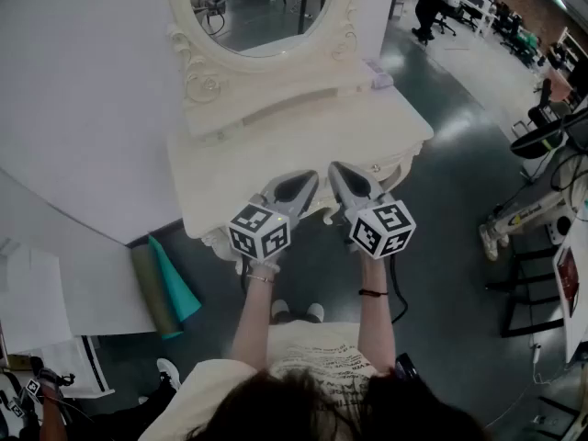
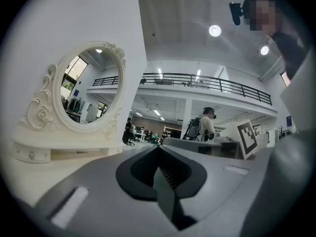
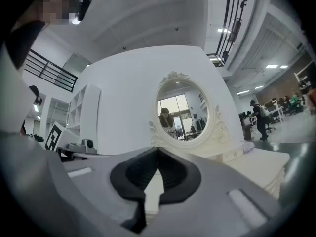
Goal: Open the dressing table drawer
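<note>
The cream dressing table (image 1: 276, 154) stands straight ahead, its oval mirror (image 1: 266, 16) at the back. Its front, where the drawer sits, is mostly hidden under the top; a small knob (image 1: 375, 166) shows on the front edge. My left gripper (image 1: 308, 180) and right gripper (image 1: 338, 171) hang side by side over the table's front edge, level and pointing at the mirror. Both are shut with nothing between the jaws. In the left gripper view the left gripper (image 2: 159, 147) shows touching tips, with the mirror (image 2: 86, 88) to the left. In the right gripper view the right gripper (image 3: 158, 149) points at the mirror (image 3: 181, 110).
A white partition wall (image 1: 73, 108) runs behind and left of the table. A rolled green mat (image 1: 165, 288) lies on the floor at the left. A small pale object (image 1: 381, 81) rests on the table's right end. Equipment on stands (image 1: 533, 209) is at the right.
</note>
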Motion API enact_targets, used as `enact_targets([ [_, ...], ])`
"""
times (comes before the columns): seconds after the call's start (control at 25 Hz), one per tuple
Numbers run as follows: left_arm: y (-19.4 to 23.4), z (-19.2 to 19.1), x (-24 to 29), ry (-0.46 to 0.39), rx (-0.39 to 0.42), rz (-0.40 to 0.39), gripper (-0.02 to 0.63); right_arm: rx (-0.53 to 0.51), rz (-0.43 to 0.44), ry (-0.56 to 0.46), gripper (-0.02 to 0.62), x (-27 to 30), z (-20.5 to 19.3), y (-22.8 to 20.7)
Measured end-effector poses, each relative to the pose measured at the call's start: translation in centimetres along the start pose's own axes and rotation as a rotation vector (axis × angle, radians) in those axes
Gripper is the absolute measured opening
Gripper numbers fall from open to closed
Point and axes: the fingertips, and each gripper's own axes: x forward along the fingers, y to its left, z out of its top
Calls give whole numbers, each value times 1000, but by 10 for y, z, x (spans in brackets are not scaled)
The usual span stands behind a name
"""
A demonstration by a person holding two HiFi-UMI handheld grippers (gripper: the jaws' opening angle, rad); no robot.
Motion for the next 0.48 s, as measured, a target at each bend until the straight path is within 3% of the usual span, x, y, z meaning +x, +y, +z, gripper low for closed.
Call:
enact_targets([
  [0.48,-5,-1,11,-3,-10,-2,0,15,-20,-8,3,-8,2,-13],
])
